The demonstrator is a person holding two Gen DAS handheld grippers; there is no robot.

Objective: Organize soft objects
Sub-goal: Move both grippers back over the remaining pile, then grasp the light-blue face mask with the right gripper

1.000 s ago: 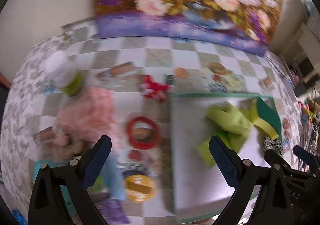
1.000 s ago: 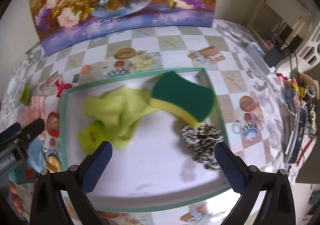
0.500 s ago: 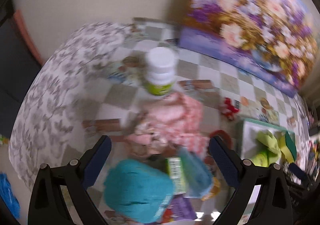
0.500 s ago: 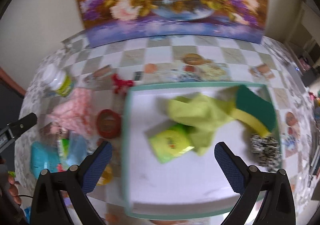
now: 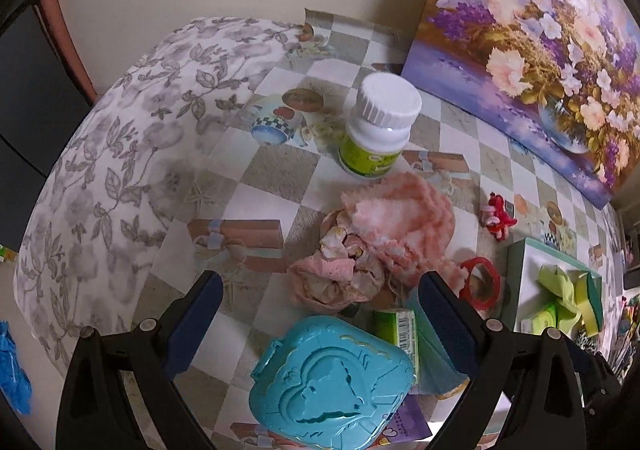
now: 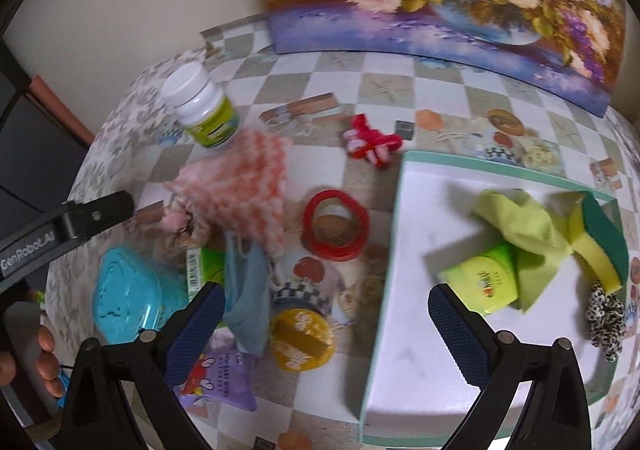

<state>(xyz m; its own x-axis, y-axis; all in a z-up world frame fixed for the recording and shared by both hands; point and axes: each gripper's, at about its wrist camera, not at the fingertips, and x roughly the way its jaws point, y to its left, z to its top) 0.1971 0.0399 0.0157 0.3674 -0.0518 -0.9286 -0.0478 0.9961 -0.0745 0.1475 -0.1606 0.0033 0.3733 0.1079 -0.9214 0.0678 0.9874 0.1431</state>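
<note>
Two grippers hang over the table with their fingers spread wide and nothing between them. Ahead of the left gripper (image 5: 320, 314), just past its fingertips, lies the pink cloth (image 5: 384, 246), crumpled, with the white bottle (image 5: 378, 125) beyond it and the teal case (image 5: 332, 382) between the fingers, nearer the camera. The right gripper (image 6: 326, 324) frames the yellow tin (image 6: 302, 338) and the tray (image 6: 404, 390) edge; a blue cloth (image 6: 248, 302) touches its left finger. In the tray, beyond the right finger, lie a green cloth (image 6: 524, 230), sponge (image 6: 600, 246) and spotted scrunchie (image 6: 606, 318).

A crumpled pink cloth (image 5: 384, 246) lies on the checkered table; in the tray at three o'clock rest a green cloth (image 6: 520, 226) and sponge (image 6: 596, 242).
</note>
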